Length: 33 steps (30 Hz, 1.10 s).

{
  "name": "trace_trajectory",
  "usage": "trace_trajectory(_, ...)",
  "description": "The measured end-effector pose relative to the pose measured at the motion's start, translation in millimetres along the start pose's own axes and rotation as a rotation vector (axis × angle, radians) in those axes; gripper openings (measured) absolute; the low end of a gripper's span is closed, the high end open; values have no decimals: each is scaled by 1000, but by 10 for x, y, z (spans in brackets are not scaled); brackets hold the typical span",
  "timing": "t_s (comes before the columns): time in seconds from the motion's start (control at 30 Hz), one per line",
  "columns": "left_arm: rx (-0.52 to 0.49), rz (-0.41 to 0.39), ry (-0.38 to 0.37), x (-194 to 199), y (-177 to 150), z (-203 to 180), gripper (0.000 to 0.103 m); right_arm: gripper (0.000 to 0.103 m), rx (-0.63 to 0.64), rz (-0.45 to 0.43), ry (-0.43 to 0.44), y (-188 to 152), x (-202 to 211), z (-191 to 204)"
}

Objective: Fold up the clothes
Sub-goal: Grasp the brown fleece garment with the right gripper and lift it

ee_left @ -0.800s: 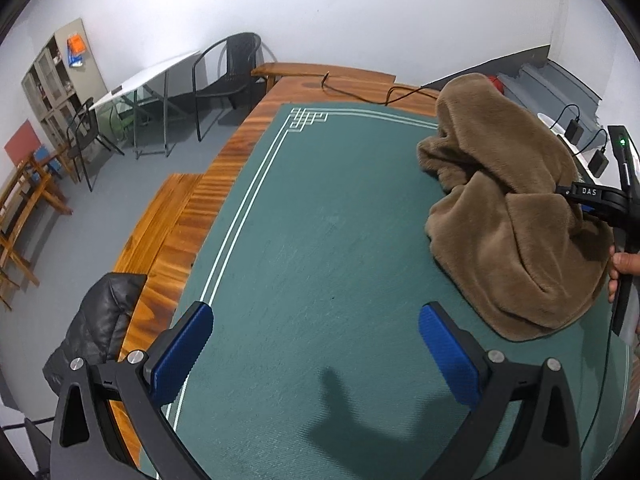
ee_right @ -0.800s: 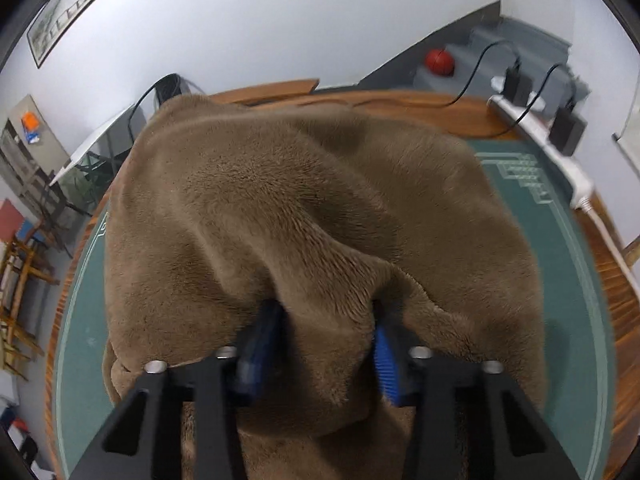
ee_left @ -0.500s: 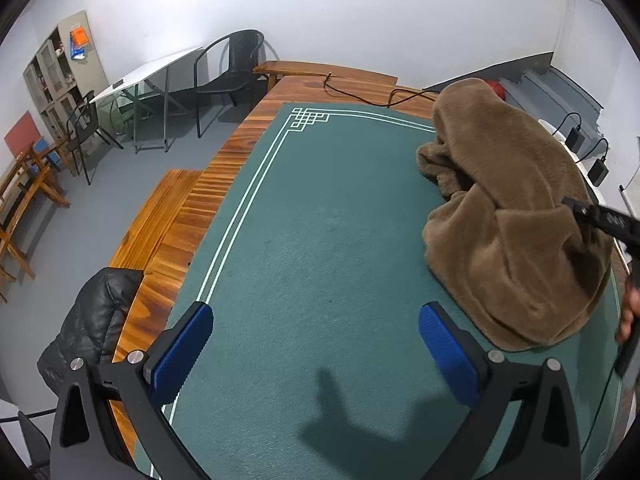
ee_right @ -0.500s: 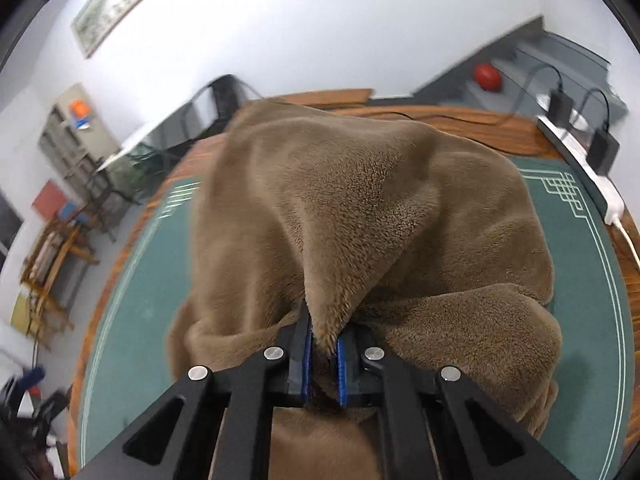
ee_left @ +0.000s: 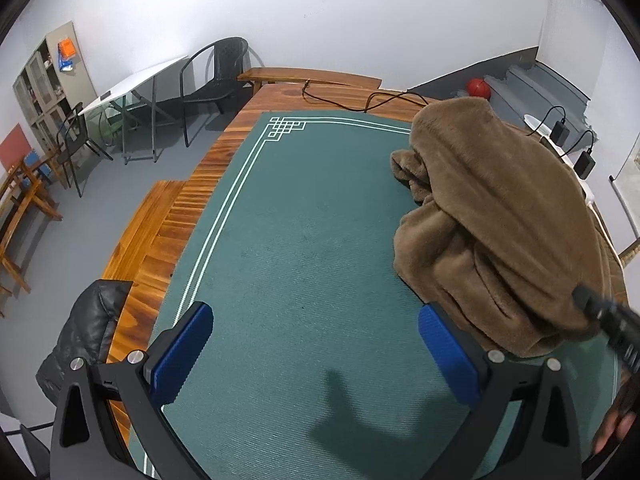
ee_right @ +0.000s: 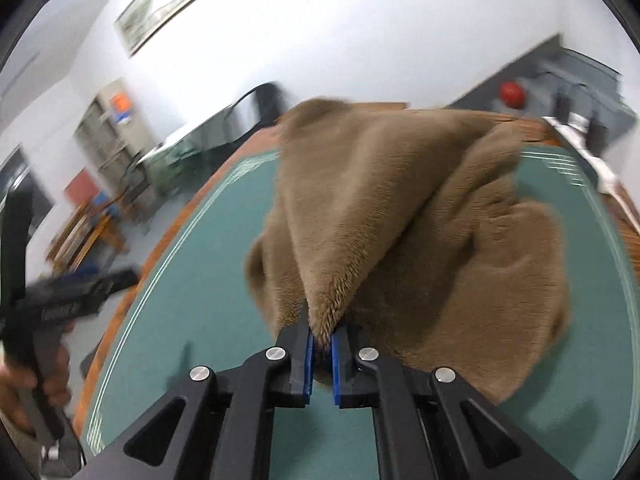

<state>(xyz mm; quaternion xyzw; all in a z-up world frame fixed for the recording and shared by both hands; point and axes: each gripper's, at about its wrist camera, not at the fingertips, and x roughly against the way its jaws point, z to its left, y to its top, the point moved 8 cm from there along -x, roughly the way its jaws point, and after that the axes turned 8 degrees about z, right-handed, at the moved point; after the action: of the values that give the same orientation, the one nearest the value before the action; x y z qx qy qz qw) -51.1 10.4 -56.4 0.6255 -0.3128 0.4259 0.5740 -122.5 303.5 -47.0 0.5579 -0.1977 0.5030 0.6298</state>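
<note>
A brown fleece garment (ee_left: 500,216) lies bunched on the right half of a green mat (ee_left: 304,240). My right gripper (ee_right: 321,338) is shut on a pinched fold of the brown fleece garment (ee_right: 400,216) and holds it up in a peak above the mat (ee_right: 192,276). My left gripper (ee_left: 316,344) hangs wide open over bare mat, just left of the garment's near edge, with nothing between its blue pads (ee_left: 448,356). The right view is blurred by motion.
The mat covers a wooden table (ee_left: 188,208) with a bench (ee_left: 136,236) along its left side. A black jacket (ee_left: 80,344) rests at the near left. Cables (ee_left: 360,100) lie at the far edge, chargers (ee_left: 584,164) at the right. Chairs (ee_left: 216,76) stand beyond.
My right gripper closed on a fold of the fleece and lifted it, pulling it toward me into a peak. The left gripper stayed open and barely shifted.
</note>
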Motion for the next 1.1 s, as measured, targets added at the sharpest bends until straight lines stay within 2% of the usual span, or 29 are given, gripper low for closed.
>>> trace_trajectory(0.1,5,-16,-21,0,-10,-19,103,12,-70,-31,33,154,111,-276)
trace_trajectory(0.17,9,-14,-23,-3,-11,-4,103,20,-128,-35,36,133,201,-493)
trace_trajectory(0.2,13,-14,-28,-4,-10,4,103,31,-155,-47,25,162,171,-609)
trace_trajectory(0.27,25,-20,-40,1,-4,19,103,77,-204,-96,-1,269,177,-751)
trace_trajectory(0.3,29,-19,-43,1,-6,27,103,82,-230,-125,-38,350,202,-872)
trace_trajectory(0.33,32,-21,-45,1,-5,33,103,82,-244,-146,-71,425,213,-976)
trace_trajectory(0.53,35,-29,-53,2,-7,42,103,82,-332,-121,-96,786,-99,-1474)
trace_trajectory(0.67,30,-4,-46,-19,-35,64,103,82,-414,-60,-48,933,-461,-1714)
trace_trajectory(0.77,37,7,-35,-34,-51,113,103,82,-447,-9,43,1035,-704,-1742)
trace_trajectory(0.8,43,10,-34,-38,-57,132,103,76,-458,2,78,1063,-770,-1737)
trace_trajectory(0.83,49,11,-34,-35,-63,152,103,46,-458,6,115,1091,-818,-1712)
trace_trajectory(0.87,55,8,-34,-27,-69,170,103,29,-455,9,138,1102,-832,-1671)
trace_trajectory(0.9,60,6,-31,-18,-75,189,103,20,-444,5,144,1108,-813,-1617)
trace_trajectory(0.93,64,5,-26,-11,-81,209,103,15,-407,-13,148,1120,-759,-1526)
trace_trajectory(1.1,86,4,-21,39,-89,250,103,14,-204,-80,200,1038,-320,-860)
